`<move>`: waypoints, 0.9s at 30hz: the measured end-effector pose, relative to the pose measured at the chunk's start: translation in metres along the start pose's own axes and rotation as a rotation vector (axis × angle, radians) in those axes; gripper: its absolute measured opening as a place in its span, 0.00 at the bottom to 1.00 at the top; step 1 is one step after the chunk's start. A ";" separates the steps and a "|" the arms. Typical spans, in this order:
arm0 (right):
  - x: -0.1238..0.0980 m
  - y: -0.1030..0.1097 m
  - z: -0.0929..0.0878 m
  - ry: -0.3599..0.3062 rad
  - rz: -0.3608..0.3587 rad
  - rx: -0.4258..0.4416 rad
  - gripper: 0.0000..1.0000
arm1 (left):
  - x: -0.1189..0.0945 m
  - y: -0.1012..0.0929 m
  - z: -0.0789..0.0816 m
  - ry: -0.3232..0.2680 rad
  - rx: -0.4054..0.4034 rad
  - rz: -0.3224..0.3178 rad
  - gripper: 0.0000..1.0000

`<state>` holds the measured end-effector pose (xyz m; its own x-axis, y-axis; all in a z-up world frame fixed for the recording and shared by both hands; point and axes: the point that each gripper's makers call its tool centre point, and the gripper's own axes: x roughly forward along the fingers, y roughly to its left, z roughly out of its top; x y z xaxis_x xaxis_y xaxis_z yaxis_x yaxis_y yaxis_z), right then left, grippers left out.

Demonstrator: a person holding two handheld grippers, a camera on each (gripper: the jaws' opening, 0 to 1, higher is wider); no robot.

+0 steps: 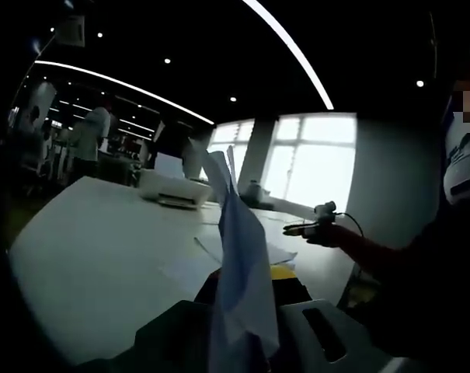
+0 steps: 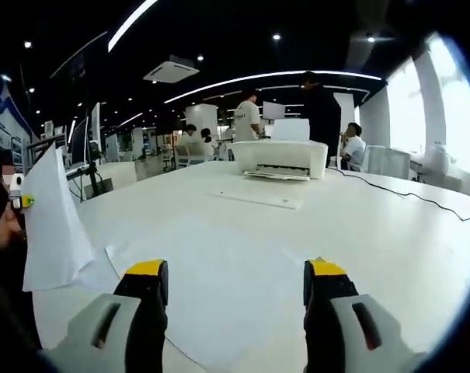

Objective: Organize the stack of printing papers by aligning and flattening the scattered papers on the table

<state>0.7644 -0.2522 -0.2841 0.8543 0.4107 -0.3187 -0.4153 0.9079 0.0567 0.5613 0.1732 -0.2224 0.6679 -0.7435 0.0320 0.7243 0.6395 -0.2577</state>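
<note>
Left gripper (image 1: 246, 330) jaws pinch upright paper sheet (image 1: 238, 264), hiding table (image 1: 87, 256) ahead; right gripper (image 2: 236, 291) wide open, empty, over flat papers (image 2: 219, 287).

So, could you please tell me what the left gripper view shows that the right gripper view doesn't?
Left gripper view: the left gripper shut on an upright sheet of paper, bright windows, and the right gripper at a distance.

Right gripper view: the open right gripper above sheets lying flat, and a black cable.

Both: the white table, the printer, and the held sheet.
</note>
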 end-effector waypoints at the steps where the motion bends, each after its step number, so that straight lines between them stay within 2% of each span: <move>1: 0.001 0.000 -0.001 0.003 0.000 0.002 0.66 | 0.000 0.000 0.000 0.000 -0.001 0.001 0.06; 27: 0.019 -0.008 -0.004 0.026 -0.001 0.012 0.63 | -0.002 0.003 -0.002 0.000 -0.008 0.005 0.06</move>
<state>0.7823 -0.2519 -0.2942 0.8462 0.4078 -0.3430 -0.4108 0.9092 0.0677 0.5622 0.1764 -0.2252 0.6715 -0.7404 0.0304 0.7196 0.6418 -0.2653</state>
